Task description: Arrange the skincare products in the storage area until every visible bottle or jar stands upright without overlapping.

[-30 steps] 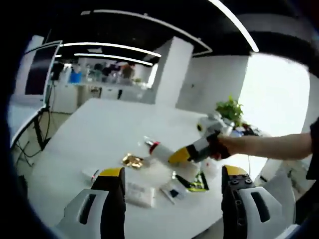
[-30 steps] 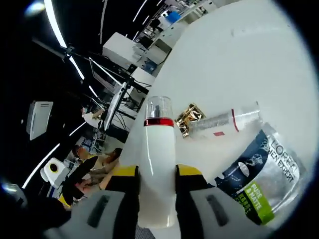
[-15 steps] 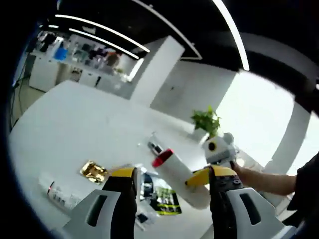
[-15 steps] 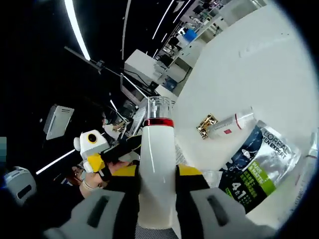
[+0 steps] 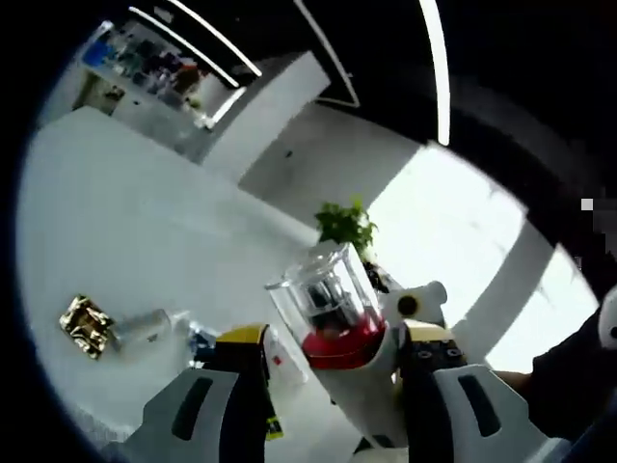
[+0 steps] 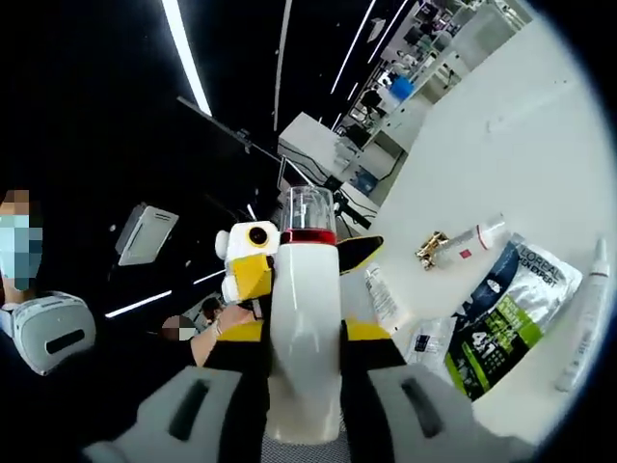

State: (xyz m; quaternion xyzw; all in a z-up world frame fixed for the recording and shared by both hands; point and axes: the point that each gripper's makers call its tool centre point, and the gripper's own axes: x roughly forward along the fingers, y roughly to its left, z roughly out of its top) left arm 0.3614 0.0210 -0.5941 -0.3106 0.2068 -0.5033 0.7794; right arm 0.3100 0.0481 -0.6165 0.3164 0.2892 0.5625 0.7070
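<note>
A white bottle [image 6: 304,328] with a red band and a clear cap stands up between the jaws of my right gripper [image 6: 304,333], which is shut on its body. In the left gripper view the same bottle [image 5: 337,318] pokes up cap-first between the jaws of my left gripper [image 5: 335,340]. That gripper is open, with a gap showing on the bottle's left side. On the white table [image 6: 501,145] lie a gold packet [image 6: 431,253], a clear tube [image 6: 472,239], a green-and-black pouch [image 6: 506,309] and a slim white tube [image 6: 583,318].
A small sachet [image 6: 424,342] and a white box [image 6: 379,289] lie near the pouch. In the left gripper view the gold packet [image 5: 85,323] and clear tube [image 5: 145,328] rest on the table [image 5: 116,212], and a potted plant [image 5: 345,224] stands at its far edge. A person's hand [image 6: 222,328] holds the left gripper.
The two grippers have come together: the bottle, held off to the right a second ago, now sits between my left jaws. The table items look farther off in the right gripper view.
</note>
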